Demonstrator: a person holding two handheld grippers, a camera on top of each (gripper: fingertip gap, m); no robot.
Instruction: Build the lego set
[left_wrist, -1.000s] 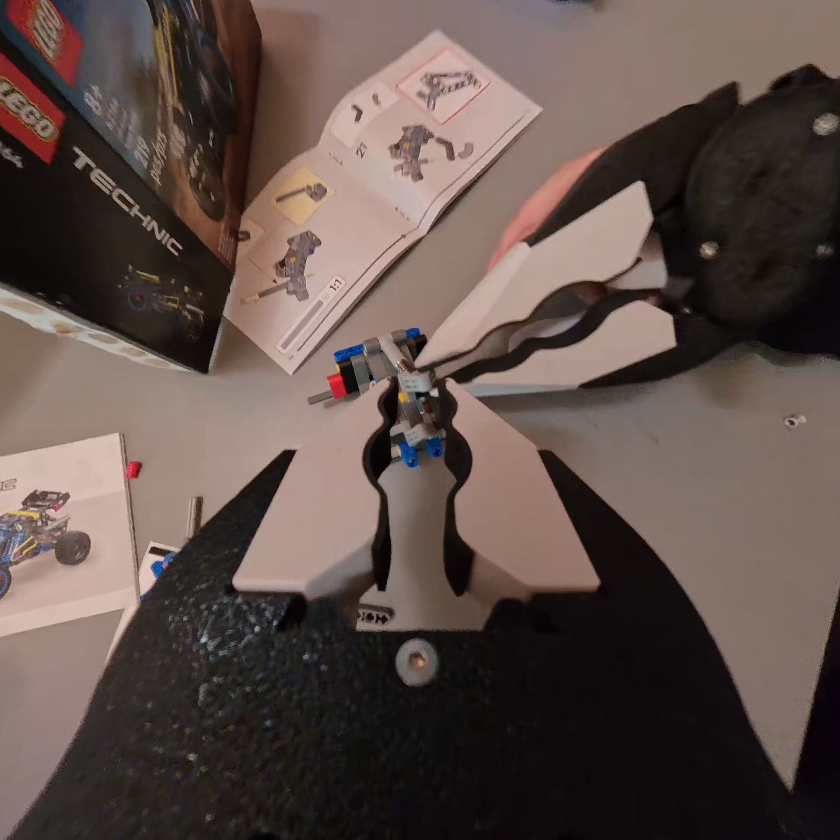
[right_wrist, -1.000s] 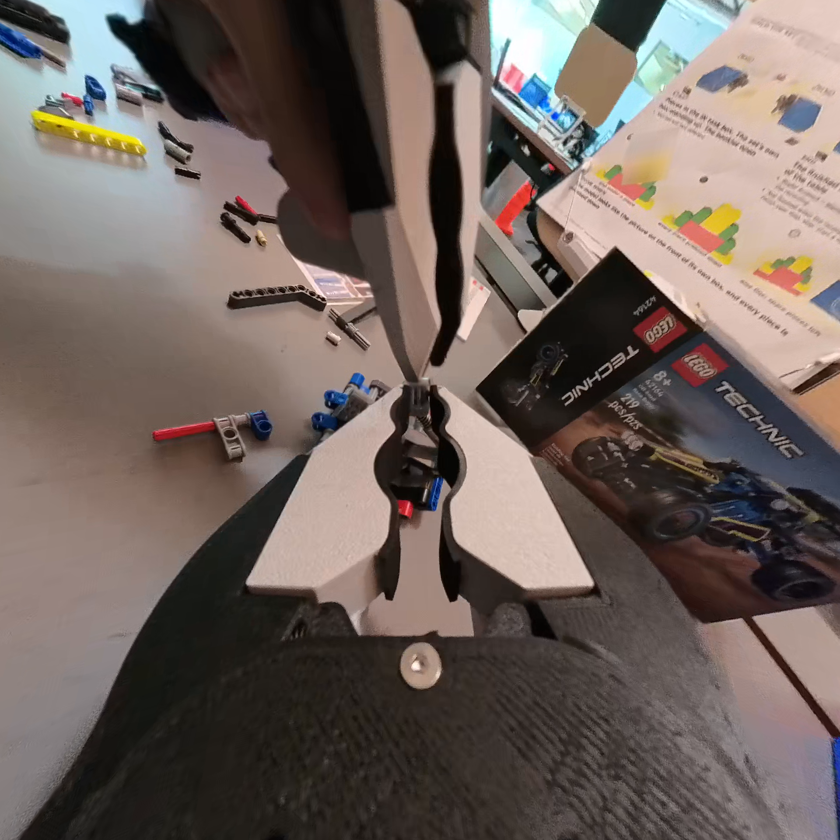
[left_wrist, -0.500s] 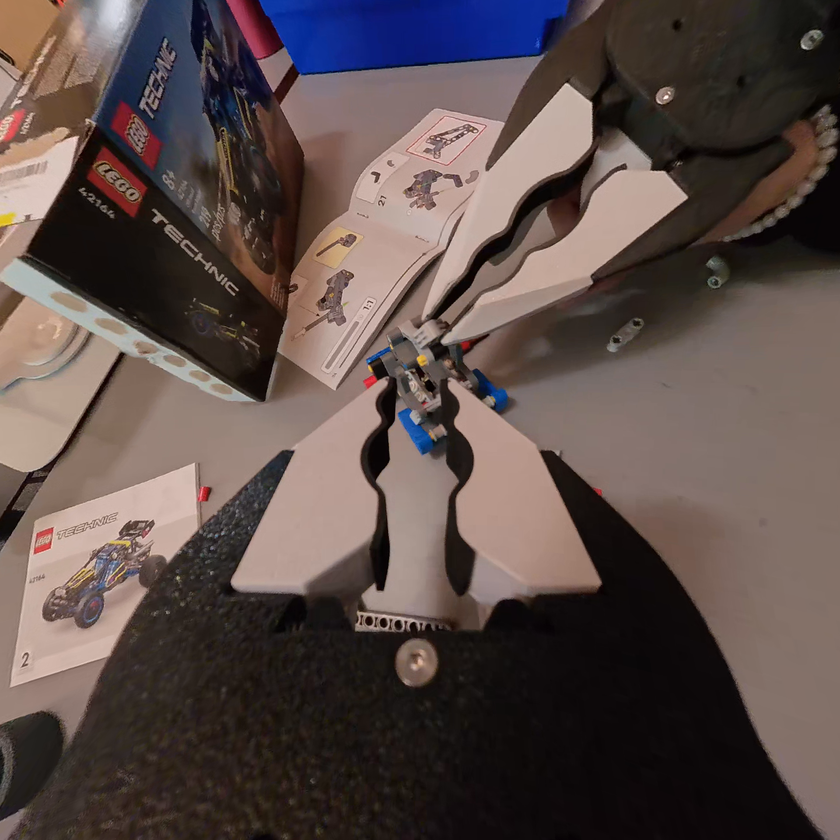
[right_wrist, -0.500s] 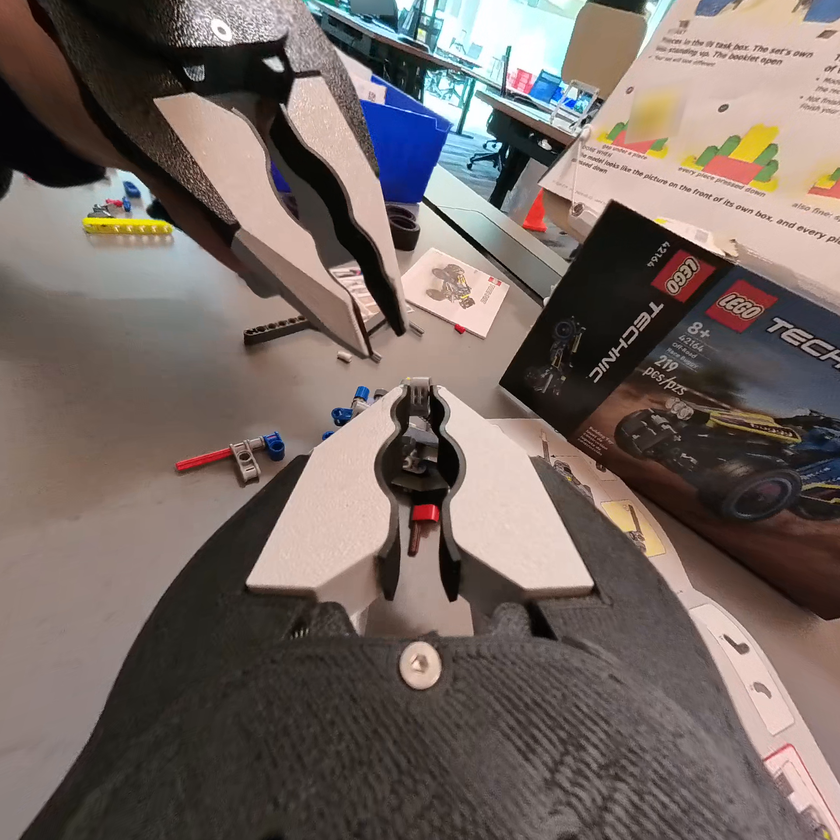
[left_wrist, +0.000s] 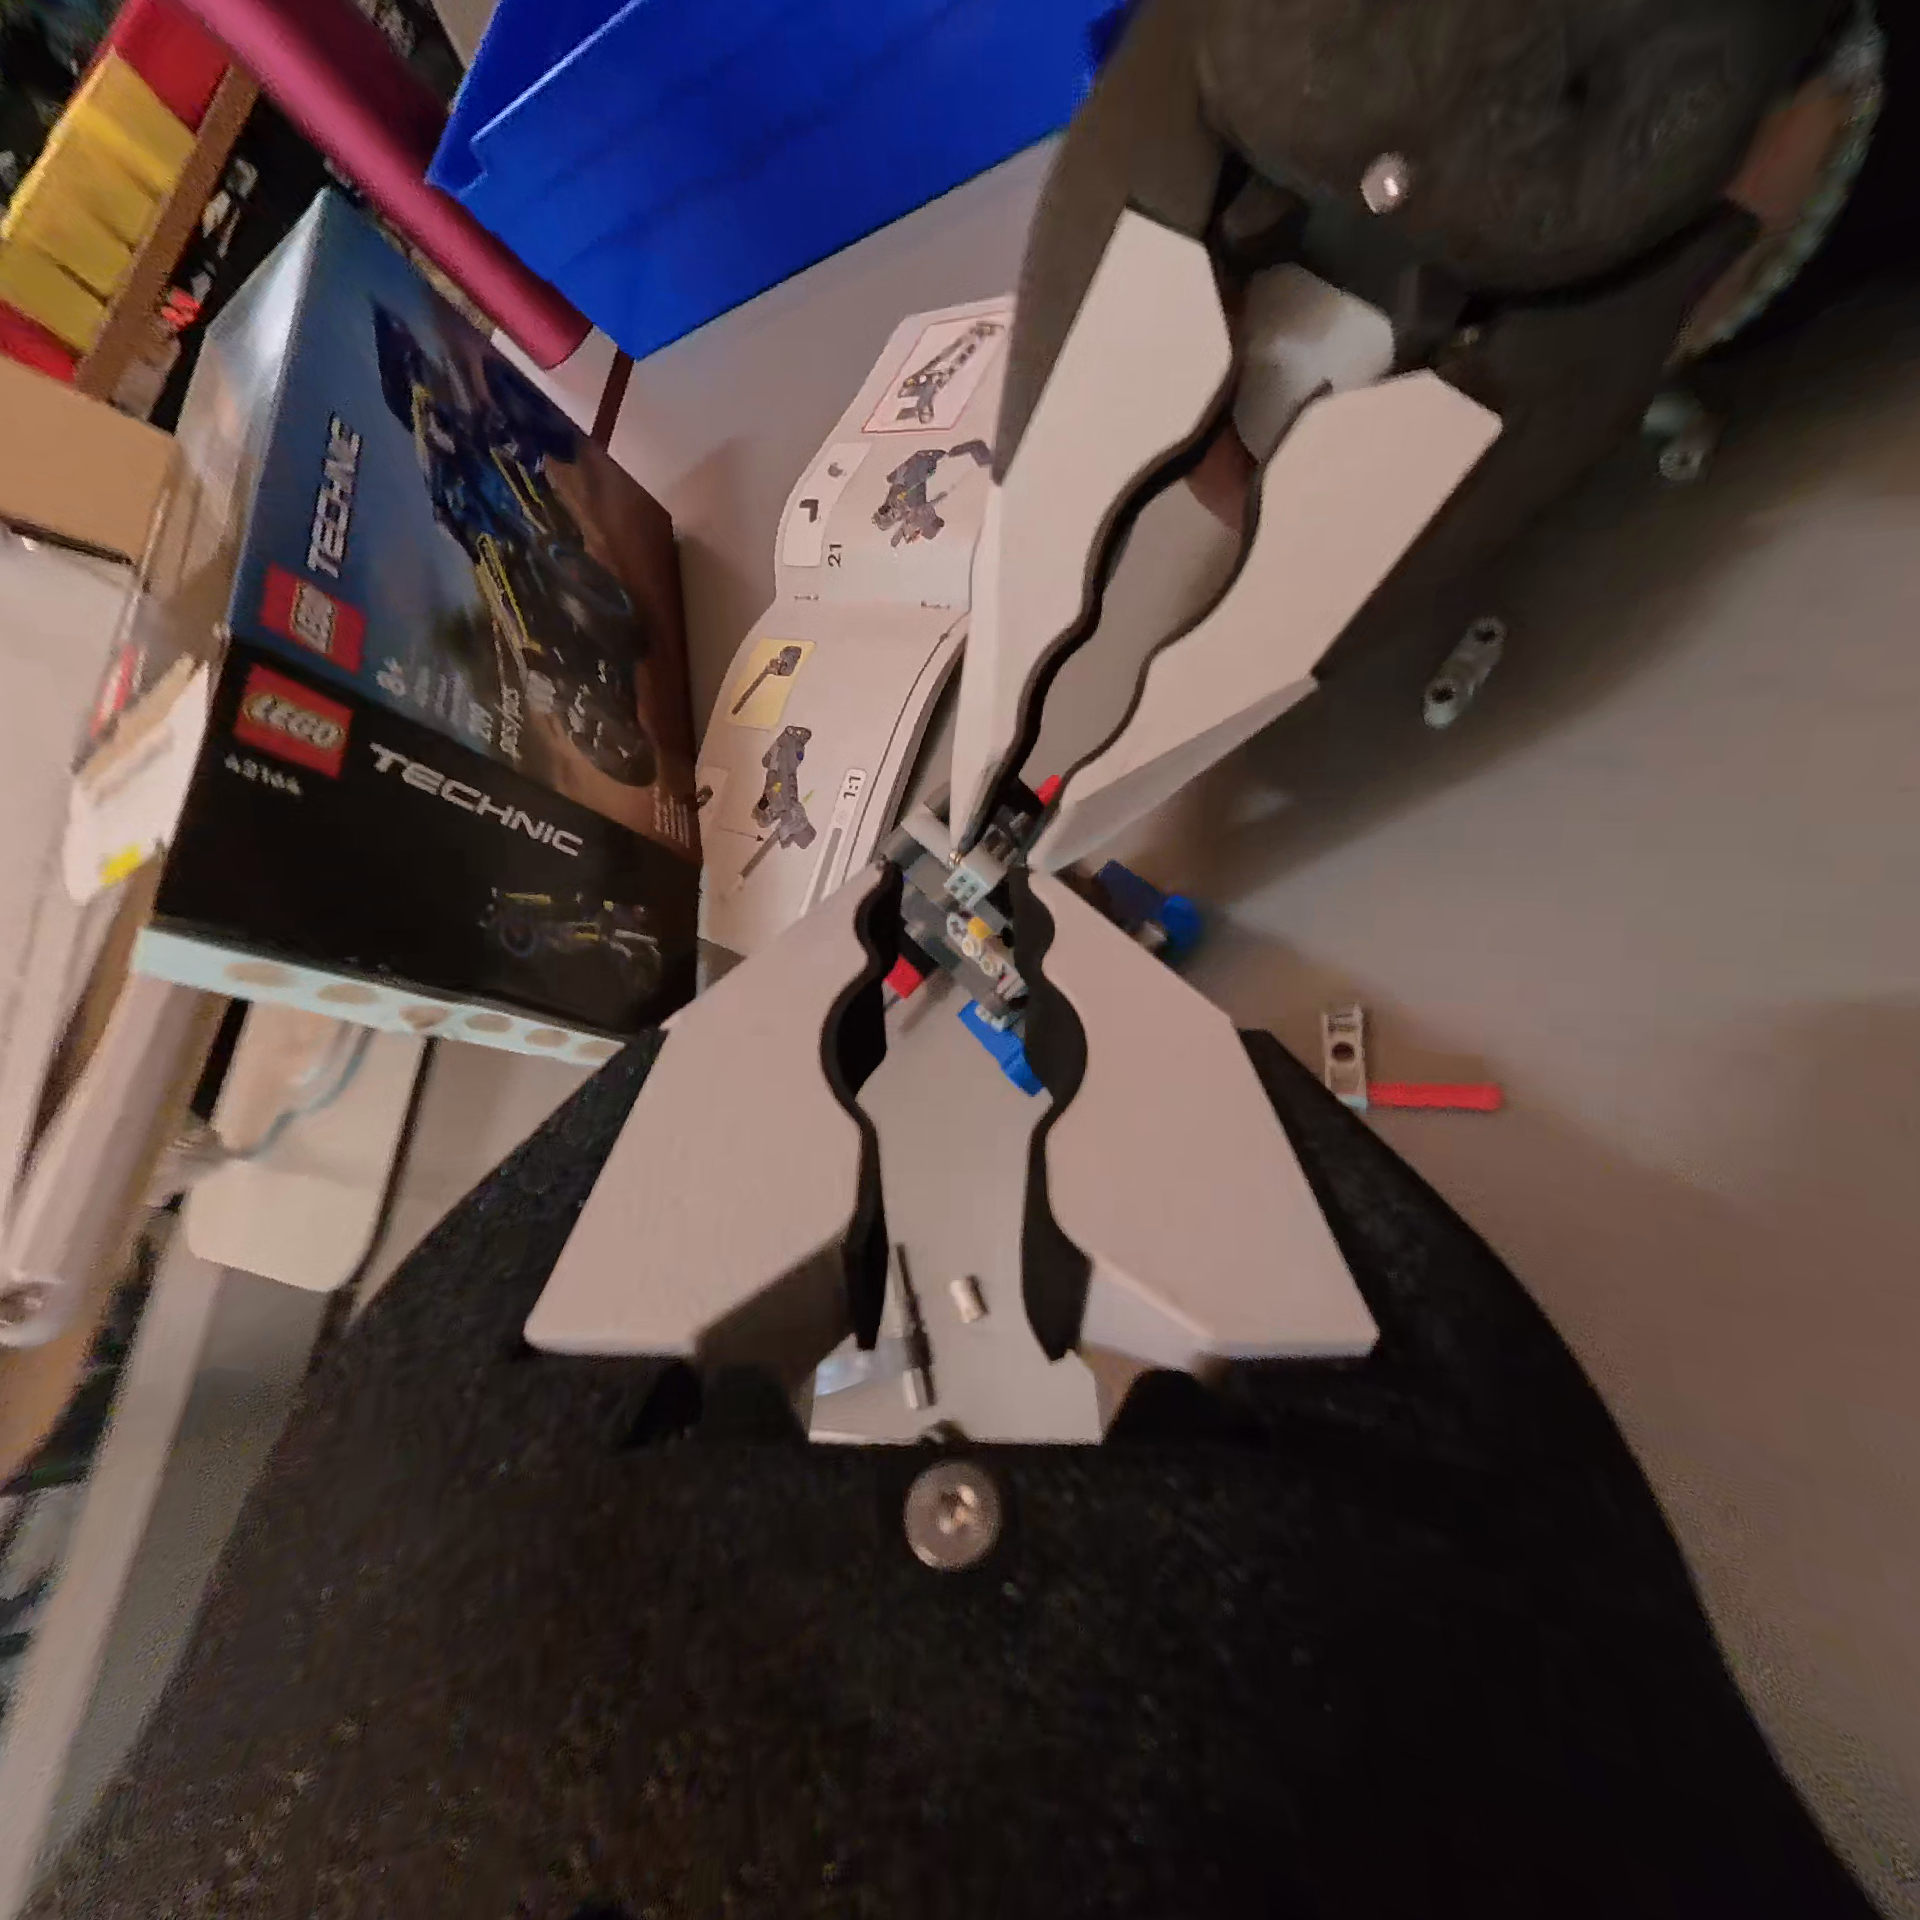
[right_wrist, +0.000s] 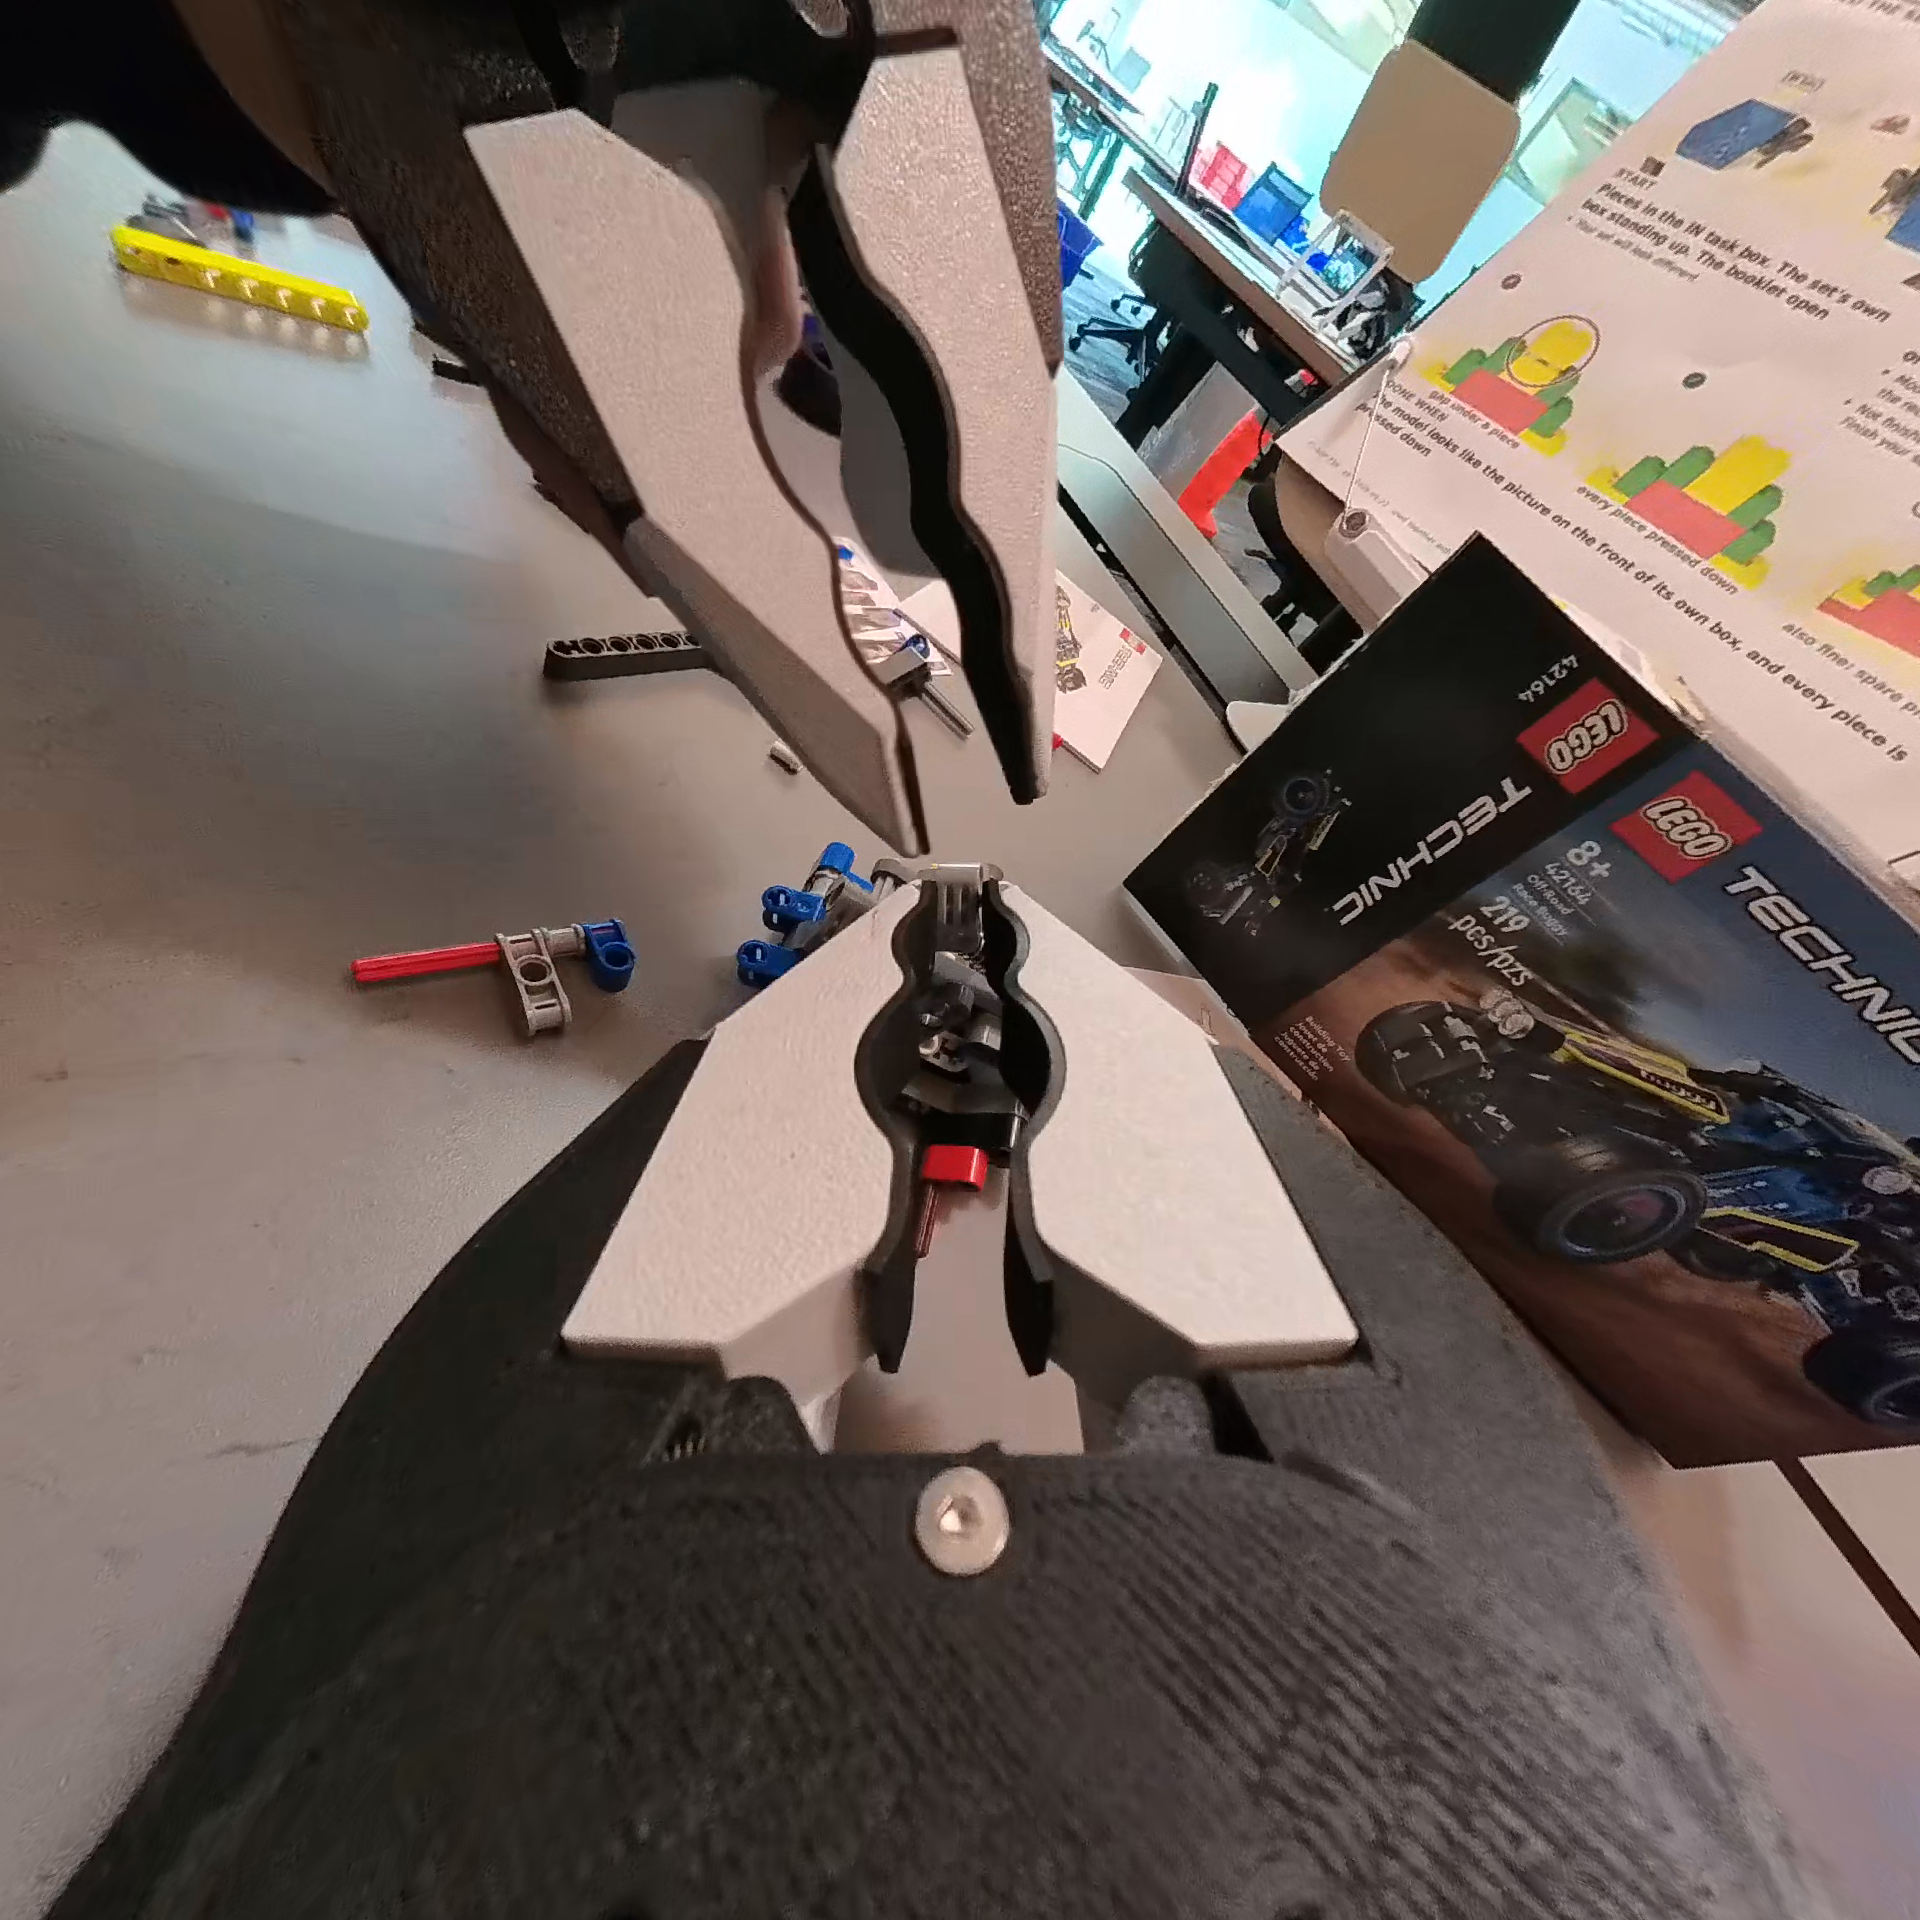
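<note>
Two grippers meet: the right gripper (right_wrist: 961, 894) pinches a grey brick assembly (right_wrist: 961, 1029); the left gripper (right_wrist: 971, 816) hangs spread just above it.

We see the left claw (left_wrist: 951, 894) parted around a small grey brick assembly (left_wrist: 971, 920), which the right claw (left_wrist: 1013, 831) grips from above. On the worktop (left_wrist: 1558, 935) lie an open instruction booklet (left_wrist: 831, 644), a kit box (left_wrist: 436, 727) and a red axle piece (left_wrist: 1423, 1096).

Toy-set box (right_wrist: 1538, 987), open booklet (left_wrist: 831, 665), blue bin (left_wrist: 748, 135), yellow beam (right_wrist: 239, 281) on grey table (right_wrist: 208, 1195).
</note>
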